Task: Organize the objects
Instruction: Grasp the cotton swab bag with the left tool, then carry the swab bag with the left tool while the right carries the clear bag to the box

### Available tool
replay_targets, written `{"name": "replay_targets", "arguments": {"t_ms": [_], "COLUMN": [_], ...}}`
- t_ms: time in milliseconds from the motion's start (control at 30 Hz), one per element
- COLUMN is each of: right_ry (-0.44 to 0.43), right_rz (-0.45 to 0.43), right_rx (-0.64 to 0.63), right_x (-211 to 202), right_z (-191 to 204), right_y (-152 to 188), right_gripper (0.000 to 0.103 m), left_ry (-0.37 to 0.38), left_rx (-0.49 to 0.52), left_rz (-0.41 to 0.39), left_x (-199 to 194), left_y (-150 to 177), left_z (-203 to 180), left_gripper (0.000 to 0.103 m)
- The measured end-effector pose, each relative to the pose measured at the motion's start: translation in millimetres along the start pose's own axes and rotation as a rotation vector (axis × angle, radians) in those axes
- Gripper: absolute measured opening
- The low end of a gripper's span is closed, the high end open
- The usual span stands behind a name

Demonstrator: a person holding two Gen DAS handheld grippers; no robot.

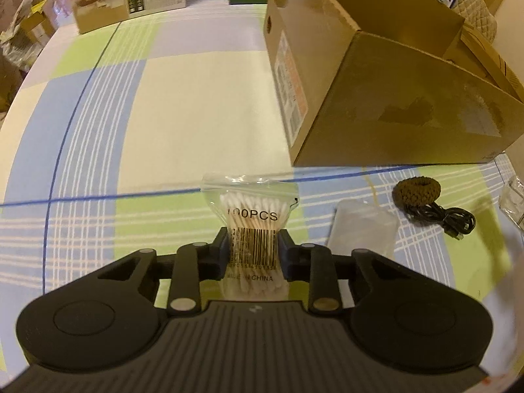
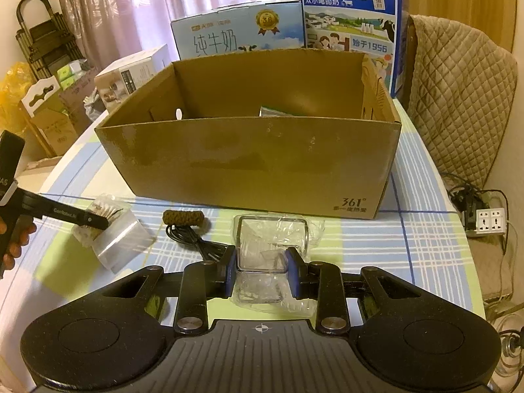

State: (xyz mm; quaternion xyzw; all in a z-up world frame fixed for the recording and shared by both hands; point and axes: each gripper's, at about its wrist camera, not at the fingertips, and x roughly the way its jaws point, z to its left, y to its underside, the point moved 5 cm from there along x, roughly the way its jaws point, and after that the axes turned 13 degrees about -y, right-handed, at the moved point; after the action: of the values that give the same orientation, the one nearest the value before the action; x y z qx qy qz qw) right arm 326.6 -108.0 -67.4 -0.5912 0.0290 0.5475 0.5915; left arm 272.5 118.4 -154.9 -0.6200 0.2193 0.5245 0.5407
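In the left wrist view my left gripper point(image 1: 252, 245) is shut on a clear zip bag of cotton swabs point(image 1: 250, 203), pinched at its barcode, resting on the checked tablecloth. The right wrist view shows the same left gripper point(image 2: 98, 219) on the cotton swab bag point(image 2: 109, 209), a hand behind it. My right gripper point(image 2: 262, 258) holds a clear plastic box point(image 2: 271, 235) wrapped in crinkled film, its pads against both sides. An open cardboard box point(image 2: 255, 163) stands just behind, also seen in the left wrist view as the cardboard box point(image 1: 376, 98) at the right.
A brown knitted piece point(image 2: 185, 219) with a black cable point(image 2: 196, 242) and a flat clear pouch point(image 2: 121, 239) lie in front of the box. Something green point(image 2: 271, 109) lies inside it. Milk cartons point(image 2: 350, 16) stand behind; a quilted chair point(image 2: 458, 91) is to the right.
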Motion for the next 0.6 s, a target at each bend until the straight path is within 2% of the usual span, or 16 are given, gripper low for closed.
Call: {"name": "replay_targets", "arguments": {"t_ms": [600], "right_ry": [-0.052], "right_rz": [-0.034], "right_rx": [-0.02], "right_x": [-11.5], "right_z": [20.6], "right_y": [-1.0], "right_gripper": [0.028], "left_ry": [0.004], "left_rx": [-0.044], "left_rz": [0.046], "left_x": [-34.5], "left_y": [47.5], "left_z": [6.4], "left_gripper": [0.021]}}
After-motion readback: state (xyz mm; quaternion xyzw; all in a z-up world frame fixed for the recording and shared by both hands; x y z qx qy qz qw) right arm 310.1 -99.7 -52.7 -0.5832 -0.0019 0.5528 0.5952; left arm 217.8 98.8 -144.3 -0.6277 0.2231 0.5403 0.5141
